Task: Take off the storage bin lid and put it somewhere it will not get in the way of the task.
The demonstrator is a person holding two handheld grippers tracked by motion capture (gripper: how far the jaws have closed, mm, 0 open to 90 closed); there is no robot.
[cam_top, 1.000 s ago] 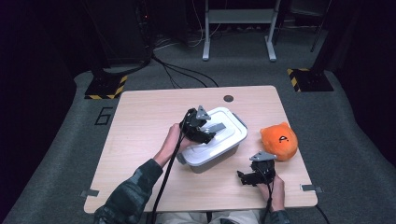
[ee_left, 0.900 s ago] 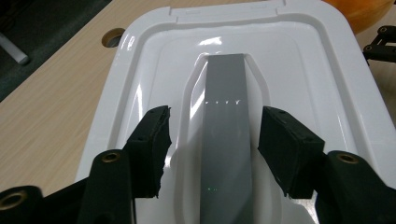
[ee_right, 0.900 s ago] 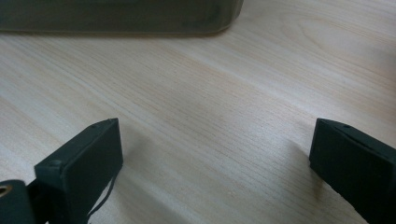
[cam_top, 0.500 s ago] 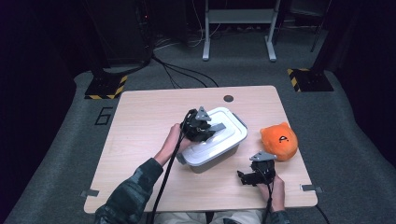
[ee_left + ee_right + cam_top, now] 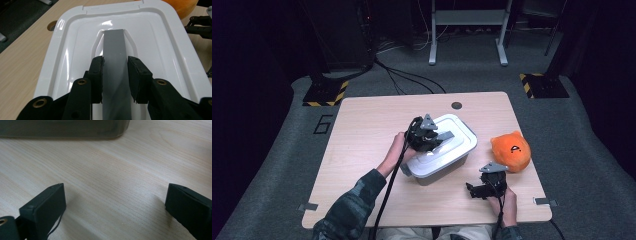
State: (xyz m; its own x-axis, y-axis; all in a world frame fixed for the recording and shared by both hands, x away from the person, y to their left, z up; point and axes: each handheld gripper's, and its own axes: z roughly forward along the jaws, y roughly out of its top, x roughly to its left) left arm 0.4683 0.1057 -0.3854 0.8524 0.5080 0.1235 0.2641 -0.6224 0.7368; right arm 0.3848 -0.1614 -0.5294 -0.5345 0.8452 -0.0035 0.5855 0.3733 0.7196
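Left tongs (image 5: pixel 115 80) have just clamped shut on the flat grey handle strip (image 5: pixel 115 53) in the middle of the glossy white plastic box lid (image 5: pixel 75 62), probably to lift it off. Right tongs (image 5: pixel 115 202) sit wide open and empty on the pale wooden desk (image 5: pixel 130 170), waiting just beside the box.

Left gripper (image 5: pixel 438 136) sits over the box lid (image 5: pixel 462 134), jaws pressed on both sides of the grey handle (image 5: pixel 115 65); raised lid rim walls it in either side. Right gripper (image 5: pixel 478 189) rests on bare table (image 5: pixel 362 135), jaws wide, nothing between. Ahead of it the box wall (image 5: pixel 62 128); orange plush (image 5: pixel 511 151) beside it, beyond. Wood left of the box lies open.
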